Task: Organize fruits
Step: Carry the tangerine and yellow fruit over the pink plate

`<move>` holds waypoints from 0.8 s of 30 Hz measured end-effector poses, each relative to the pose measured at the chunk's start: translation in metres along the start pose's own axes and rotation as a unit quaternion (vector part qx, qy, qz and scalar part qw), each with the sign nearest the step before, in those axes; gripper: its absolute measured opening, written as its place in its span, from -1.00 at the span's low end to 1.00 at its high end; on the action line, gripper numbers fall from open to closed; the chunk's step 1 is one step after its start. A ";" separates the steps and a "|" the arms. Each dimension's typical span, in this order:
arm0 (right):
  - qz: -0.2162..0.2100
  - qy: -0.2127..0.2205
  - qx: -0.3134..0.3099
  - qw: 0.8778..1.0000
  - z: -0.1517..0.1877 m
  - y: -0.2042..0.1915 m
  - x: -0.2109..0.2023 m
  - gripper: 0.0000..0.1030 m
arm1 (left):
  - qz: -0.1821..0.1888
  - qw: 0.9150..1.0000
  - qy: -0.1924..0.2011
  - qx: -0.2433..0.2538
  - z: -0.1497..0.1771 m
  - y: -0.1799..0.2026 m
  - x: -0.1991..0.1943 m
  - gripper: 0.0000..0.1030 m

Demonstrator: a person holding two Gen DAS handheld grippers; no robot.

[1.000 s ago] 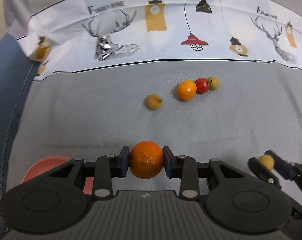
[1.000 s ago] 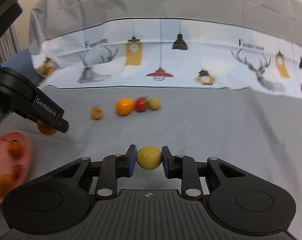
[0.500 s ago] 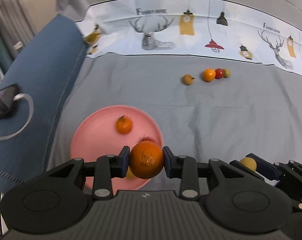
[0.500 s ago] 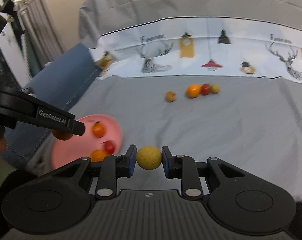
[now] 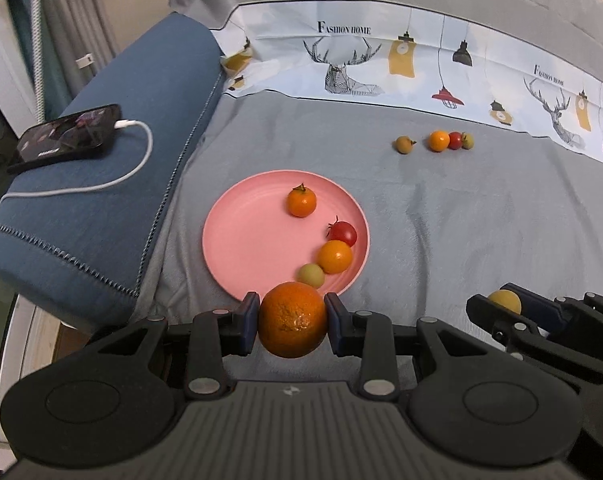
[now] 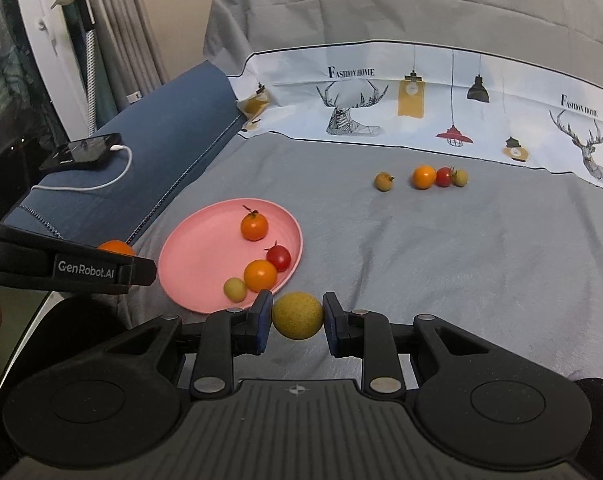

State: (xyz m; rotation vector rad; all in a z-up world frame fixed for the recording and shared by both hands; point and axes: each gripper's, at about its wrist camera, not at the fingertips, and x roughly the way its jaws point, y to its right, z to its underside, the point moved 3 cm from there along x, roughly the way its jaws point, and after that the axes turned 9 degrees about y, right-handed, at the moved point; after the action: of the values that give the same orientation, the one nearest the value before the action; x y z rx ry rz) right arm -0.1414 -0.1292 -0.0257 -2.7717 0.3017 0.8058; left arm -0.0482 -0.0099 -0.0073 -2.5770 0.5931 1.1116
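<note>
My left gripper (image 5: 292, 322) is shut on a large orange (image 5: 293, 316), held above the near rim of the pink plate (image 5: 241, 240). My right gripper (image 6: 297, 318) is shut on a yellow ball-like fruit (image 6: 297, 314), just right of the plate (image 6: 197, 260). The plate holds a small orange (image 5: 301, 202), a red tomato (image 5: 342, 233), an orange tomato (image 5: 334, 256) and a pale green fruit (image 5: 311, 275). Several small fruits lie in a row on the grey cloth farther back (image 5: 437, 141), also in the right wrist view (image 6: 423, 177).
A blue cushion (image 5: 113, 152) lies left of the plate with a phone (image 5: 71, 132) and white charging cable (image 5: 137, 160) on it. A printed white cloth (image 5: 381, 64) borders the grey cloth at the back. The bed edge drops off at the near left.
Both grippers have pulled back and left with their fruit still held. The pink plate has come fully into view below and ahead of them.
</note>
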 end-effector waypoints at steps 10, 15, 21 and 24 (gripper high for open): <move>0.005 0.018 -0.016 1.000 -0.001 -0.009 -0.016 -0.45 | -0.002 1.000 0.013 -0.016 0.007 -0.008 -0.018 -0.25; 0.007 0.021 -0.020 1.000 -0.003 -0.010 -0.014 -0.45 | -0.004 1.000 0.015 -0.023 0.005 -0.011 -0.017 -0.25; 0.009 0.017 -0.021 1.000 -0.001 -0.011 -0.010 -0.45 | -0.001 1.000 0.002 -0.030 0.007 -0.016 -0.007 -0.25; 0.012 0.012 -0.023 1.000 -0.002 -0.010 -0.005 -0.45 | 0.000 0.999 -0.002 -0.035 0.008 -0.018 -0.001 -0.25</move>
State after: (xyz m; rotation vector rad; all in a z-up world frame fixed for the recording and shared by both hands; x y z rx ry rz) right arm -0.1422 -0.1191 -0.0198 -2.8281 0.3262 0.7943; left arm -0.0454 0.0091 -0.0106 -2.6324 0.5633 1.1576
